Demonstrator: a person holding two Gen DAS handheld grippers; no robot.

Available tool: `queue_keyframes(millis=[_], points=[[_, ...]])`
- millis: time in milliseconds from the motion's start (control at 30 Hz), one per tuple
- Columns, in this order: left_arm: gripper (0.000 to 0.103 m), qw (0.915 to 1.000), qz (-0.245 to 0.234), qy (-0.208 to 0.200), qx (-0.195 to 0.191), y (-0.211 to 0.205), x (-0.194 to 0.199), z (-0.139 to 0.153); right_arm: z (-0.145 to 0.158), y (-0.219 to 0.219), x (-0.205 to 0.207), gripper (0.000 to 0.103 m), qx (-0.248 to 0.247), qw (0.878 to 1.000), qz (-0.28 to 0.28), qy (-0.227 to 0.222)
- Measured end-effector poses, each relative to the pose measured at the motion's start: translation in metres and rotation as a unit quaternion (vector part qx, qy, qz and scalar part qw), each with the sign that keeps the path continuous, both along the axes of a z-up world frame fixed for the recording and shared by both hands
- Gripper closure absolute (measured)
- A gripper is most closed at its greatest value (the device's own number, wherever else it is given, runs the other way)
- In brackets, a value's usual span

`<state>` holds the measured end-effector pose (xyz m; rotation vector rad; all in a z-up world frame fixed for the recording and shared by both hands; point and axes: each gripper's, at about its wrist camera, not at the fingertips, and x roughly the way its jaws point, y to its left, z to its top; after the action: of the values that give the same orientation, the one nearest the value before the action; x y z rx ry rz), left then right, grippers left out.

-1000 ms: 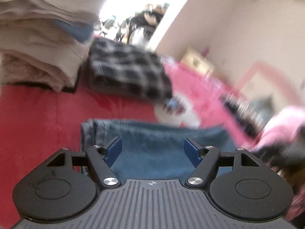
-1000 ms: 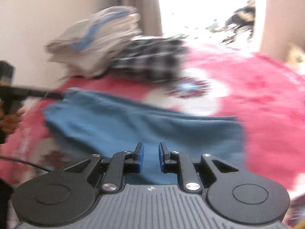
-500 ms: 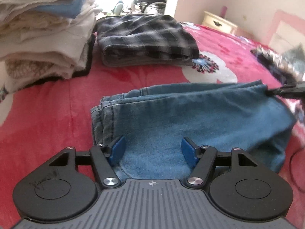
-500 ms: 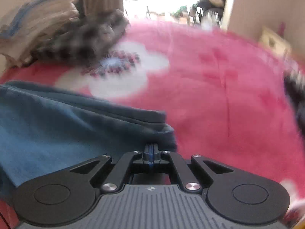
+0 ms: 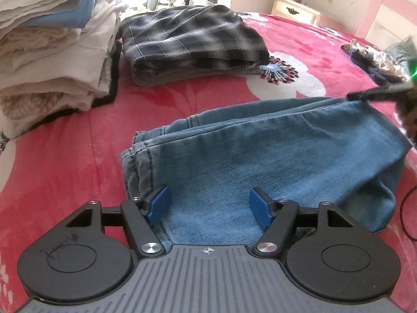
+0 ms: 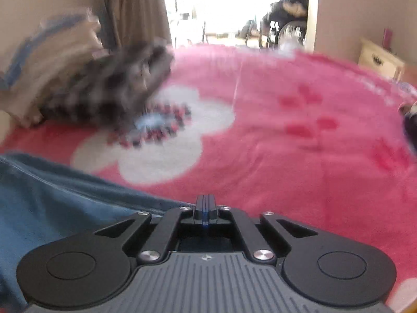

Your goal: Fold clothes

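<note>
Jeans (image 5: pixel 260 156) lie folded on the bed (image 5: pixel 65 161), directly ahead of the left tongs (image 5: pixel 209 204). Behind the jeans lies a folded shirt (image 5: pixel 190 39); a stack of linens (image 5: pixel 52 47) stands left of it, touching. The right tongs (image 6: pixel 206 208) sit at the jeans' far right corner. A nightstand (image 5: pixel 294 11) stands beyond the bed.

Blue denim jeans (image 5: pixel 273 161) lie folded flat on the pink blanket, one far corner lifted up.
</note>
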<state>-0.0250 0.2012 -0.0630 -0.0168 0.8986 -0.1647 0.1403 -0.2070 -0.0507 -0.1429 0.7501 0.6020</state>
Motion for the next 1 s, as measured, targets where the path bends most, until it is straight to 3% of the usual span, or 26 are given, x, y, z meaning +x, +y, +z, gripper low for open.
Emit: queue_keyframes(millis=[167,233,267,333,400,567,700,800,933,1000], points=[[0.033,0.9999,-0.004,-0.007,-0.008,0.002,-0.001,-0.001,0.020,-0.022,-0.057,0.101,-0.002,0.998,0.055,0.036],[0.032,0.9999,-0.006,-0.009,-0.009,0.001,-0.001,-0.001,-0.008,-0.024,-0.070,0.103,-0.075,0.995,0.040,0.045],[0.032,0.9999,-0.007,-0.010,-0.010,0.001,-0.001,-0.001,-0.014,-0.027,-0.073,0.103,-0.077,0.996,0.023,0.045],[0.032,0.9998,-0.010,-0.013,-0.012,0.001,-0.002,-0.001,-0.021,-0.035,-0.075,0.103,-0.062,0.997,-0.015,0.042],[0.032,0.9998,-0.010,-0.012,-0.011,0.001,-0.002,0.000,-0.005,-0.038,-0.084,0.097,-0.037,0.998,-0.034,0.039],[0.031,0.9993,-0.017,-0.034,-0.004,-0.004,-0.015,0.020,0.033,-0.017,-0.122,0.097,0.007,0.998,0.054,0.011],[0.029,0.9945,-0.073,-0.075,0.005,-0.031,-0.034,0.038,0.043,0.018,-0.141,0.097,0.030,0.988,0.148,0.016],[0.029,0.9887,-0.123,-0.086,0.004,-0.063,-0.039,0.040,0.026,0.046,-0.146,0.097,0.036,0.977,0.202,0.056],[0.029,0.9801,-0.182,-0.079,0.001,-0.103,-0.044,0.027,-0.020,0.064,-0.149,0.103,-0.054,0.972,0.210,0.089],[0.030,0.9758,-0.206,-0.072,-0.001,-0.119,-0.046,0.019,-0.022,0.056,-0.149,0.103,-0.048,0.976,0.191,0.093]])
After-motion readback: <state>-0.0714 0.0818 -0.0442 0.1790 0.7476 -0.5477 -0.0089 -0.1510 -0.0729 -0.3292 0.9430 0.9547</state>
